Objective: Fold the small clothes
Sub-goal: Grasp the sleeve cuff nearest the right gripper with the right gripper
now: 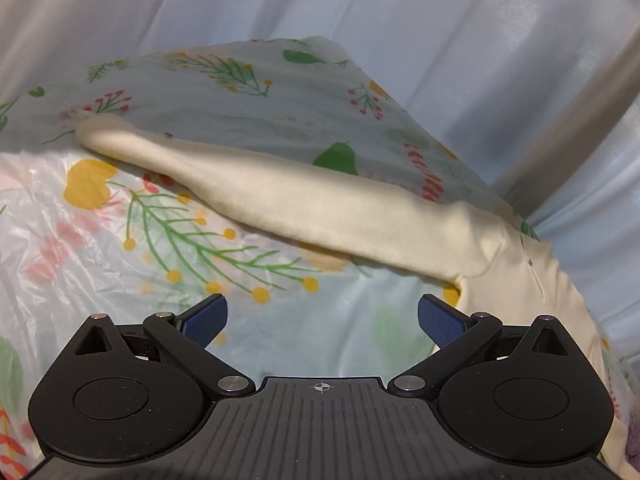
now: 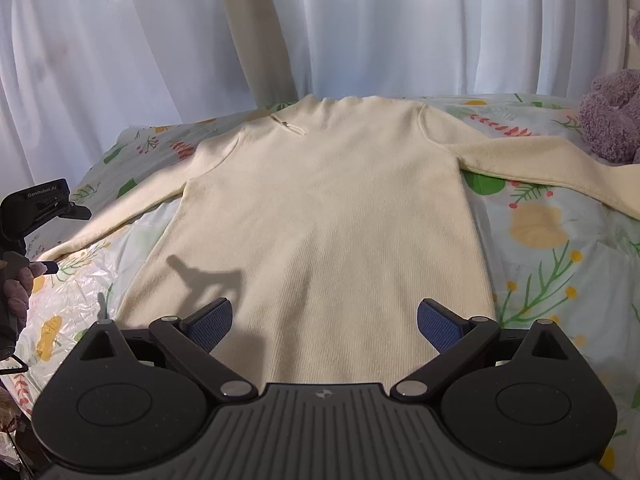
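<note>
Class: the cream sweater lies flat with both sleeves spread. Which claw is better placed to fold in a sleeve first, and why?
Probably the left claw: it is open just before the sweater's sleeve. The right claw, also open, hovers over the hem.

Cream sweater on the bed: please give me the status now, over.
Left gripper open, right gripper open, both empty. Cream sweater flat on floral sheet, sleeves spread, unfolded. Purple plush toy beside right-hand sleeve.

White, softly lit curtains (image 2: pixel 360 28) hang in folds behind a bed (image 2: pixel 552 240) spread with a glossy floral sheet; a purple plush toy (image 2: pixel 612 116) sits at its far right edge
</note>
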The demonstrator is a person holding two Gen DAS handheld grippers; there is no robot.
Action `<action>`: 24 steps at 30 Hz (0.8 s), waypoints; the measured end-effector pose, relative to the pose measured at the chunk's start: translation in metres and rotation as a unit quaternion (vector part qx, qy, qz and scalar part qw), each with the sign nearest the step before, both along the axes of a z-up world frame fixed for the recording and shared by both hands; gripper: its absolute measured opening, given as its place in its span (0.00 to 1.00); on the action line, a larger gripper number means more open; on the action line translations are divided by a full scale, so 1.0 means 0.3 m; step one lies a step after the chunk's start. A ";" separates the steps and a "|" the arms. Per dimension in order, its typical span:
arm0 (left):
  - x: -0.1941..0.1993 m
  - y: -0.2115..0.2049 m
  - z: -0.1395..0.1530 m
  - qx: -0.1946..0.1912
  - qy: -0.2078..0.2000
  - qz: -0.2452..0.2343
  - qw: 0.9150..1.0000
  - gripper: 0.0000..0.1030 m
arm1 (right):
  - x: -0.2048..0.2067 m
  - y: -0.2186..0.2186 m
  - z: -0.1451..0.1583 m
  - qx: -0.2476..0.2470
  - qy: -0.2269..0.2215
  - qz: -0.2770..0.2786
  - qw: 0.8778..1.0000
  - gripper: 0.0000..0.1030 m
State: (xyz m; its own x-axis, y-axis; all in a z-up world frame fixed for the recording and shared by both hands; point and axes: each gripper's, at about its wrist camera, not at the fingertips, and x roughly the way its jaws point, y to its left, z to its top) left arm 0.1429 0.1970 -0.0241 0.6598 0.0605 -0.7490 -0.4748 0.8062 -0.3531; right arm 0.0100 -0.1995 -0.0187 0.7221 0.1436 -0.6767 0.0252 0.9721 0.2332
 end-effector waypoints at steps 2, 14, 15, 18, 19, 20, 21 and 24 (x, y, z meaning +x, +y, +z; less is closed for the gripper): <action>0.025 0.025 -0.012 -0.020 -0.010 -0.004 1.000 1.00 | 0.041 -0.073 -0.011 0.021 -0.023 -0.040 0.999 0.96; 0.132 -0.283 -0.100 -0.057 0.004 -0.182 0.982 1.00 | 0.100 -0.887 -0.137 0.106 -0.079 -0.431 0.893 0.31; 0.132 -0.304 -0.106 -0.060 0.008 -0.187 0.981 1.00 | 0.087 -0.941 -0.153 0.117 -0.080 -0.447 0.883 0.32; 0.122 -0.379 -0.116 -0.058 0.022 -0.201 0.978 1.00 | 0.039 -1.128 -0.255 0.193 -0.076 -0.492 0.846 0.33; 0.116 -0.401 -0.116 -0.053 0.023 -0.206 0.977 1.00 | 0.030 -1.160 -0.285 0.210 -0.076 -0.500 0.837 0.35; 0.116 -0.424 -0.116 -0.048 0.026 -0.211 0.976 1.00 | 0.029 -1.189 -0.321 0.230 -0.075 -0.503 0.830 0.36; 0.114 -0.443 -0.118 -0.043 0.030 -0.215 0.975 1.00 | 0.028 -1.206 -0.340 0.238 -0.076 -0.504 0.827 0.37; 0.103 -0.489 -0.114 -0.034 0.041 -0.226 0.973 1.00 | 0.047 -1.243 -0.382 0.252 -0.098 -0.504 0.820 0.42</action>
